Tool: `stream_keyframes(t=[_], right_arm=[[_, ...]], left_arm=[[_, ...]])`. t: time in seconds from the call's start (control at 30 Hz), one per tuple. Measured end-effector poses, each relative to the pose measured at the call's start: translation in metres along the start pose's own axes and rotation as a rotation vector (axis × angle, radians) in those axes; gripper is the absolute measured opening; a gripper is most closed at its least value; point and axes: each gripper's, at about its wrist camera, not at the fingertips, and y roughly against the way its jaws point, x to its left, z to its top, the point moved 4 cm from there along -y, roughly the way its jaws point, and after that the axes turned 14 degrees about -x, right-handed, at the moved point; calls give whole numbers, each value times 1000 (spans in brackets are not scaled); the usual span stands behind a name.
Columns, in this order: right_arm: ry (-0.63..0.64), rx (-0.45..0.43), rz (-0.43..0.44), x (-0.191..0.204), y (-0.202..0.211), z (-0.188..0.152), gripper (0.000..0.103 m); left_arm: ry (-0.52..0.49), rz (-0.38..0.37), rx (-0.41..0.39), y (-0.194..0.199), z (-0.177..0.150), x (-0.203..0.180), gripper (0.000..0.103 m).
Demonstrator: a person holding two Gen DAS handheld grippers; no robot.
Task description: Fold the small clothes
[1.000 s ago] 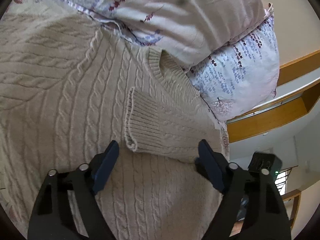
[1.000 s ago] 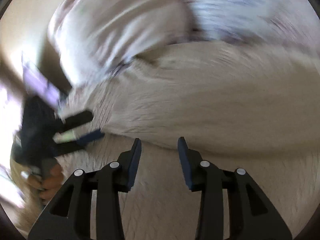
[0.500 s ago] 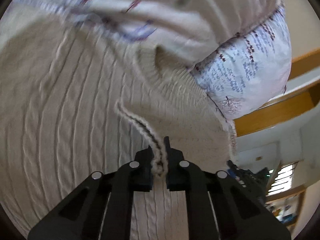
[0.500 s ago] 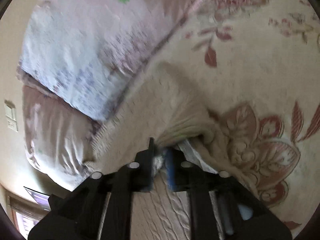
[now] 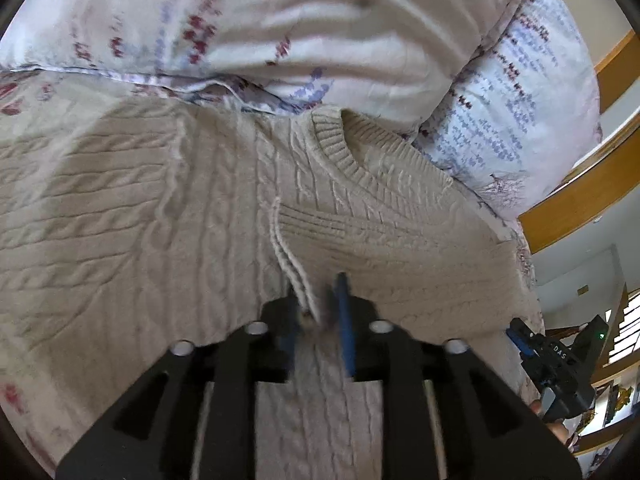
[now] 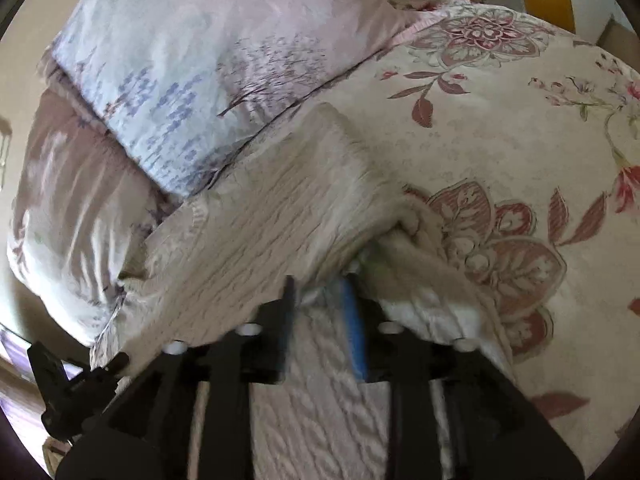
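Left gripper [image 5: 316, 304] jaws opening around the cream sweater [image 5: 140, 220] cuff; right gripper [image 6: 320, 300] opening at its hem, on a floral bedspread [image 6: 500, 140] beside pillows [image 6: 180, 60].

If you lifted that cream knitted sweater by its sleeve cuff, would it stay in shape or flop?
Probably flop: the sweater already lies in soft folds and sags over the bedspread. Its thick cable knit suggests some weight, so the cuff would likely stretch. The ribbed, textured yarn looks grippy rather than slippery.
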Motion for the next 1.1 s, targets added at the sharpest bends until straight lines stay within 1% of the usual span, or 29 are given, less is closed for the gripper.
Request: stream_keyframes(t=[0.03,0.07,0.1,0.13,0.17,0.2,0.23,0.27,0.3,0.43,0.47,0.5,0.57,0.67,0.73,0.83,0.9,0.97,1.1], right_arm=[[12,-4,11,3,4,-3,42],[27,-12,23,7,7,-6,46],[42,-16,40,9,10,-10,48],[54,-15,77,12,13,-15,49],[60,-10,117,16,14,-19,51],[65,-2,154,19,14,-23,52],[73,9,210,24,14,-29,52],[76,13,244,26,12,-32,52],[86,16,271,29,11,-37,53],[117,37,300,36,8,-45,56],[119,35,302,37,9,-45,60],[121,33,303,36,10,-45,62],[121,36,312,35,11,-46,63],[115,36,315,36,12,-47,63],[111,36,313,35,12,-47,64],[108,44,311,35,11,-48,65],[113,47,315,36,10,-49,67],[123,48,316,38,10,-49,68],[124,51,322,38,10,-50,69]], left_arm=[[9,-19,-8,10,-1,3,37],[21,-36,-20,21,0,8,43],[42,-52,-43,38,-2,19,45],[62,-59,-64,52,-3,29,47],[96,-60,-95,72,-4,46,47],[121,-52,-116,82,-4,55,46],[150,-36,-137,95,-5,69,46],[198,2,-173,114,-6,92,45],[234,29,-193,125,-7,107,44],[406,122,-274,165,-11,171,44],[444,138,-287,173,-11,184,44],[490,148,-305,177,-12,196,44],[552,179,-334,182,-10,215,44],[628,199,-355,180,-6,234,44],[673,193,-374,176,-1,242,41],[736,197,-410,174,6,255,39],[777,193,-430,171,10,263,35],[830,187,-443,170,12,274,24],[898,173,-459,171,10,286,16]])
